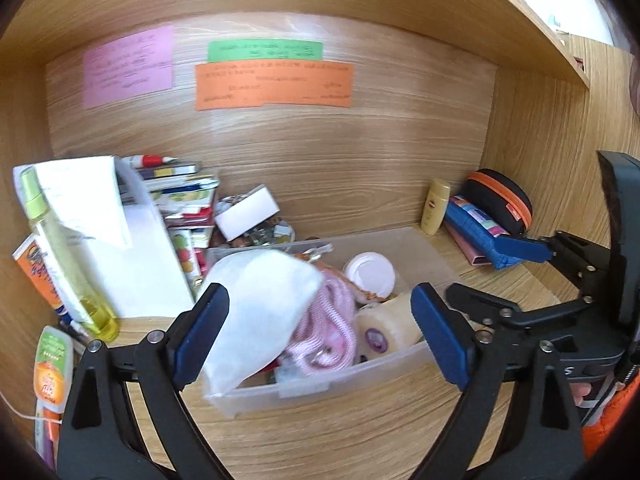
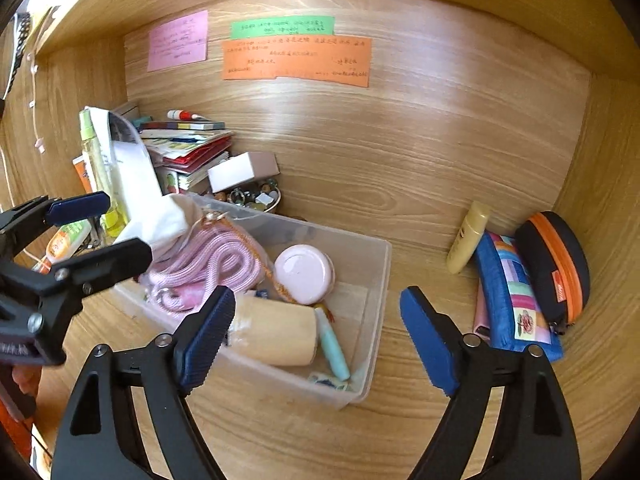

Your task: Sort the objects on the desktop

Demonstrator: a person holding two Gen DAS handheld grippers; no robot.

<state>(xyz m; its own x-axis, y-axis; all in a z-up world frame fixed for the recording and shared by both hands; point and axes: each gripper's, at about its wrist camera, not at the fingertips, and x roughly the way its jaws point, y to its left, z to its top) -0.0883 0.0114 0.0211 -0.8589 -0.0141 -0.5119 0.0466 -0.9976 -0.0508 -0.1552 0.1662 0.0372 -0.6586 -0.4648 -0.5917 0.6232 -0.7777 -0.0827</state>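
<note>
Wood-grain desk alcove (image 2: 400, 168), coloured paper notes on back wall, clutter stacked at far left corner.

Clear plastic storage bin (image 2: 372, 280) sits mid-desk, already holding pink coiled cord (image 2: 208, 268), round pink-lidded jar (image 2: 304, 272), cream cylindrical roll (image 2: 276, 332) and mint-green tube (image 2: 334, 348).

Left gripper (image 1: 320, 328): jaws apart, nothing clamped. White cloth pouch (image 1: 260, 308) lies between them, draped over bin's left-near corner, touching the left pad or just beside it; cannot tell which. Pouch's long axis runs roughly near-to-far, slightly slanted.

Right gripper (image 2: 316, 336): jaws apart, empty, hovering over bin's near-right end.

Unsorted items to the right of bin: small yellow plastic bottle (image 2: 468, 236), blue patchwork fabric pencil case (image 2: 516, 300), black zip case with orange trim (image 2: 556, 264), all against right wall. Pencil case's long axis runs near-to-far, lying ahead and right of right gripper.

Judgement: right gripper nearer to that group; a grasp across the pencil case's narrow width looks likeliest.
</note>
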